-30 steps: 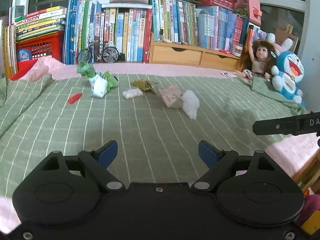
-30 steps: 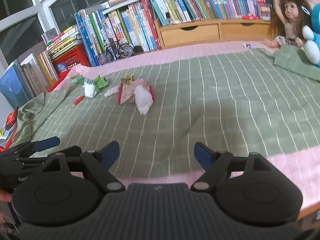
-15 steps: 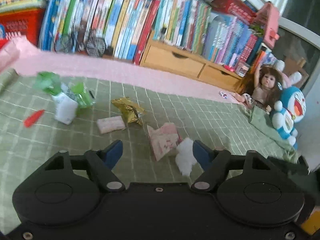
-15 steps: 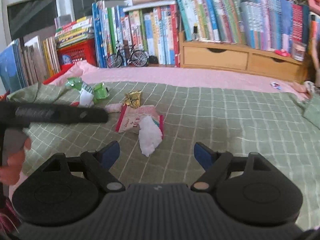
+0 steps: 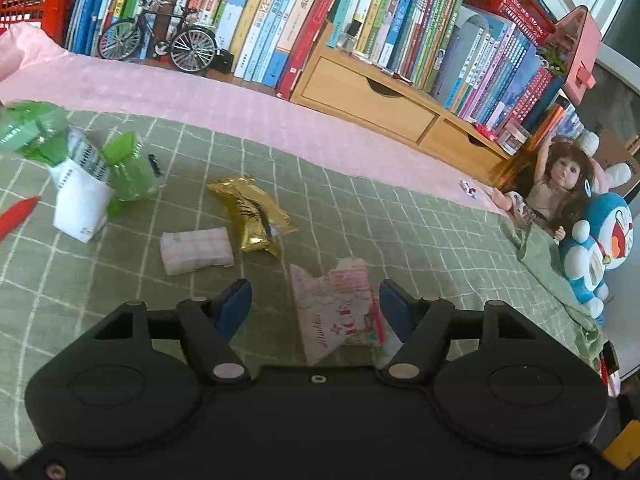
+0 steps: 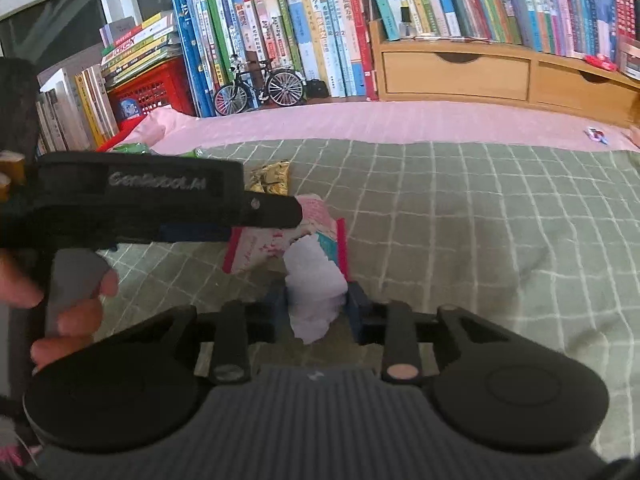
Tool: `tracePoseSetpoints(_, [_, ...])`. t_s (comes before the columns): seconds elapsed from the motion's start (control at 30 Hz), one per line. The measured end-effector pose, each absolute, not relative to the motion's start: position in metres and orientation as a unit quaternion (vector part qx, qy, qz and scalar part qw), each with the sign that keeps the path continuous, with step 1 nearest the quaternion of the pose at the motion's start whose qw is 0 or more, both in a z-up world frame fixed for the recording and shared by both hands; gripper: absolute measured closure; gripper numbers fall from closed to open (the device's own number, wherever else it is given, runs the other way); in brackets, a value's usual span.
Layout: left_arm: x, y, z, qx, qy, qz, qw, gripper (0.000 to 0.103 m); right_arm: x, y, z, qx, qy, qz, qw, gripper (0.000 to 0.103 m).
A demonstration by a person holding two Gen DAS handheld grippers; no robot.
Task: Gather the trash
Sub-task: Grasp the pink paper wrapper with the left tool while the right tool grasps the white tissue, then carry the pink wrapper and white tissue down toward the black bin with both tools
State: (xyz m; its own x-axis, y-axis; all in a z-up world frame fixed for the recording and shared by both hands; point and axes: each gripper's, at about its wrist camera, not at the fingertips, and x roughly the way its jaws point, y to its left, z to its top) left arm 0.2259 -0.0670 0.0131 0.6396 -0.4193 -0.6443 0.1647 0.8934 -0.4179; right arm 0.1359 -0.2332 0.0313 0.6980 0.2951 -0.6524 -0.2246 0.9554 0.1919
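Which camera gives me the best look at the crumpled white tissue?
The right wrist view: the crumpled white tissue sits whole between the closing right gripper pads. In the left wrist view I cannot pick it out; only the pink printed wrapper beside it shows.

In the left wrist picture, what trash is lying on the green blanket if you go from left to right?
Red scrap → white and green wrapper → pink checked packet → gold wrapper → torn pink wrapper.
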Motion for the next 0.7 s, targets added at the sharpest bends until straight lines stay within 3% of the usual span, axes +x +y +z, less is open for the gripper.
tracePoseSetpoints(0.2, [0.226, -0.088, 0.010, -0.146, 0.390, -0.178, 0.892, 0.034, 0.108, -0.259, 0.043, 0.042, 0.338, 0.109, 0.934, 0.066])
tracePoseSetpoints(0.27, [0.226, -0.096, 0.007, -0.141, 0.392, -0.176, 0.892, 0.038, 0.102, -0.267, 0.046, 0.045, 0.333, 0.100, 0.936, 0.066])
tracePoseSetpoints(0.33, [0.222, -0.104, 0.006, -0.130, 0.391, -0.175, 0.894, 0.064, 0.096, -0.274, 0.047, 0.048, 0.332, 0.092, 0.938, 0.066])
tracePoseSetpoints(0.7, [0.160, -0.121, 0.025, -0.061, 0.338, -0.187, 0.920, 0.064, 0.060, -0.295, 0.053, 0.077, 0.323, 0.069, 0.941, 0.066])
